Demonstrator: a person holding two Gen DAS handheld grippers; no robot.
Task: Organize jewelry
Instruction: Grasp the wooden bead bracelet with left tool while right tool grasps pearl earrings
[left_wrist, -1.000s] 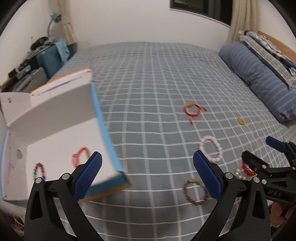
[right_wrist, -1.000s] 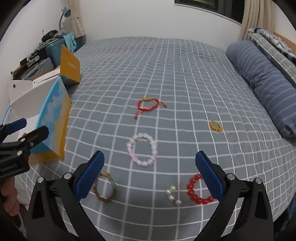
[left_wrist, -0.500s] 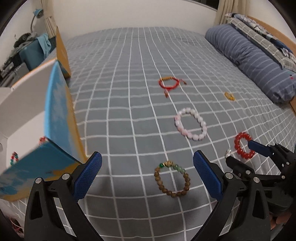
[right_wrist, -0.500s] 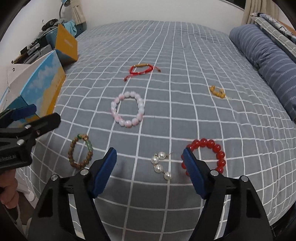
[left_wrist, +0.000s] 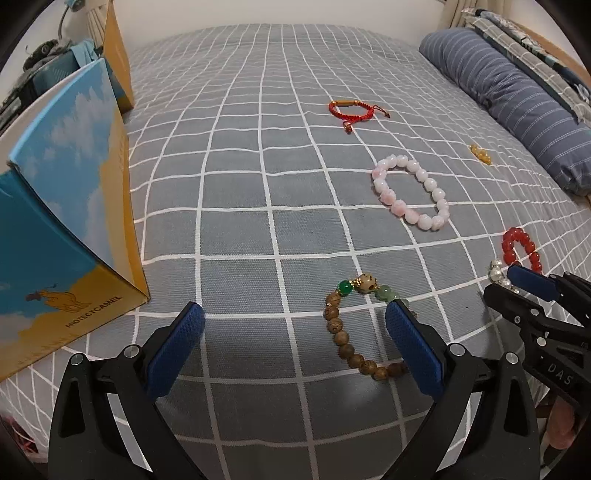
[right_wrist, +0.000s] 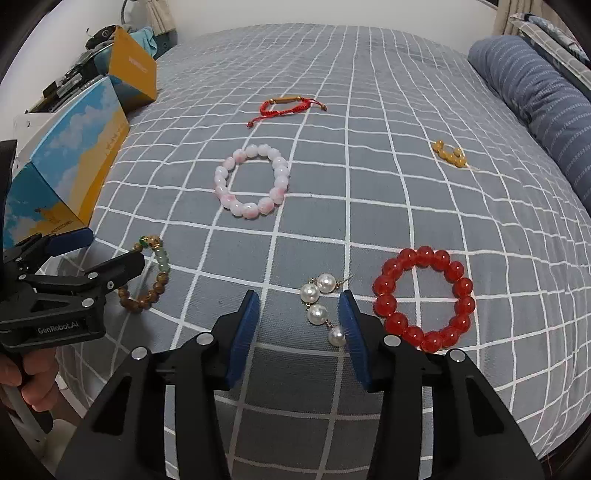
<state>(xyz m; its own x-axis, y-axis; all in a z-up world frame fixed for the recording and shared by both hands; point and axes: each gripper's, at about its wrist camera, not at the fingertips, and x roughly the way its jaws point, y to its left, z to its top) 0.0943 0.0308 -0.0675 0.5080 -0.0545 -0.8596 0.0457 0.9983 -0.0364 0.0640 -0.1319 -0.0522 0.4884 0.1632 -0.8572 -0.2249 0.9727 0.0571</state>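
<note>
Closing jaws around pearl earrings (right_wrist: 320, 301)

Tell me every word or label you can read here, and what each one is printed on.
"PROTECTCAMEL": blue and yellow cardboard box with a camel picture.
"GenRobot.AI": body of the black left gripper.
"DAS": partial letters on the black right gripper; the rest is cut off.
Pale lettering on the orange box flap: too blurred to read.

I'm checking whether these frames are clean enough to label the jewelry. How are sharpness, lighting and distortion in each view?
Left wrist view: sharp and evenly lit; fisheye bends the grid on the bedspread, corners are black, wooden bead bracelet is crisp. Right wrist view: equally sharp, small glints on the pearl earrings and red bead bracelet, same bowing.
</note>
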